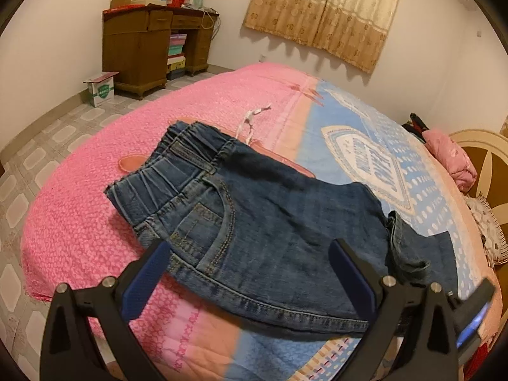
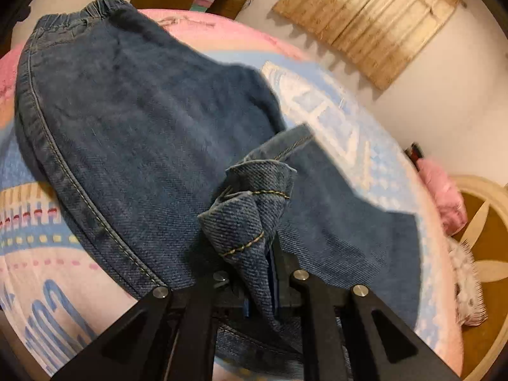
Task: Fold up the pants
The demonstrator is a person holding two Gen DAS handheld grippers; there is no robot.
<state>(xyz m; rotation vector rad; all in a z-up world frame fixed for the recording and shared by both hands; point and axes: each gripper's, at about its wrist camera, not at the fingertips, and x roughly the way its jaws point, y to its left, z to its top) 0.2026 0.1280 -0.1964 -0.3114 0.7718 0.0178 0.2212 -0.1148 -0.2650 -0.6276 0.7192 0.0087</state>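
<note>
On the bed (image 1: 79,222), near its front edge, lie the jeans (image 1: 270,222), waistband toward the pink end of the quilt and legs running toward the blue patterned part. Their far leg ends are cut off in the left wrist view by the black frame at the lower right, and the right wrist view is blurred, so the fold lines there are hard to make out.

The left gripper (image 1: 250,257) hovers over the pocket area with its blue-padded fingers (image 1: 149,282) spread wide, denim showing between them; I cannot tell whether they touch it. The right gripper (image 2: 270,273) has its fingers pinched tight on a bunched hem of the jeans (image 2: 250,222), yellow stitching curling over the tips, which are mostly hidden by the cloth.

Only the left view shows the wooden desk (image 1: 143,47), the cardboard box (image 1: 100,89) on the floor and a white string (image 1: 250,120) on the quilt. Both show the curtain (image 1: 324,9) and pink pillow (image 1: 451,162)
</note>
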